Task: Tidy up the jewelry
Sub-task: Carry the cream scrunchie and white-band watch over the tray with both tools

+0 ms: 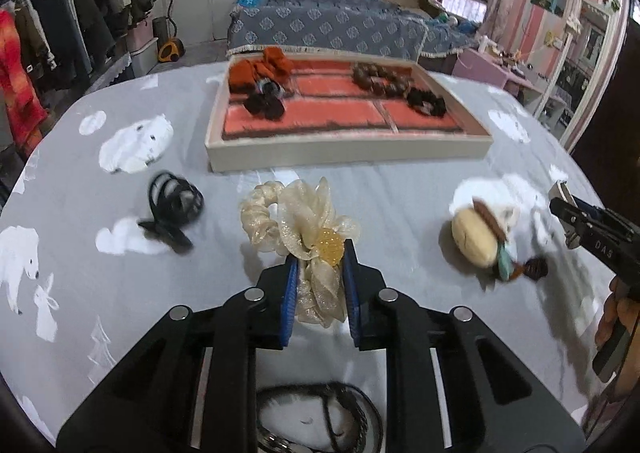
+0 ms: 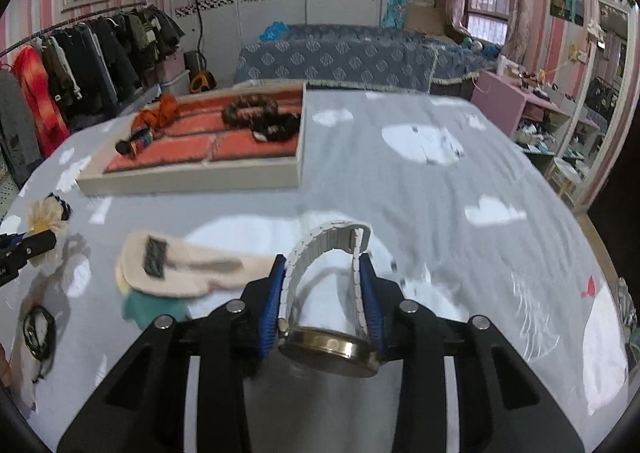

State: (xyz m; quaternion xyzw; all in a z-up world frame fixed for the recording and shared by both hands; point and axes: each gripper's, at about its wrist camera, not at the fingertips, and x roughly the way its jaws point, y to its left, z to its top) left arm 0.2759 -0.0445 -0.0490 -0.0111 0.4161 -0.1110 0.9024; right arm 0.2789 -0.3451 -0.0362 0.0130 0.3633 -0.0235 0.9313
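Cream organza, gathered into a scrunchie (image 1: 298, 225) with an amber bead, sits pinched in our left gripper (image 1: 320, 253), jaws narrow on its tail, the ring end pointing toward the tray (image 1: 348, 155). Our right gripper (image 2: 322, 273) clamps a white-banded watch (image 2: 332, 293), gold case nearest us, band arching away. Below lies a table under a grey polar-bear cloth (image 2: 440, 213); behind it stand a blue-covered bed (image 1: 328, 27) and a clothes rack (image 1: 80, 13).
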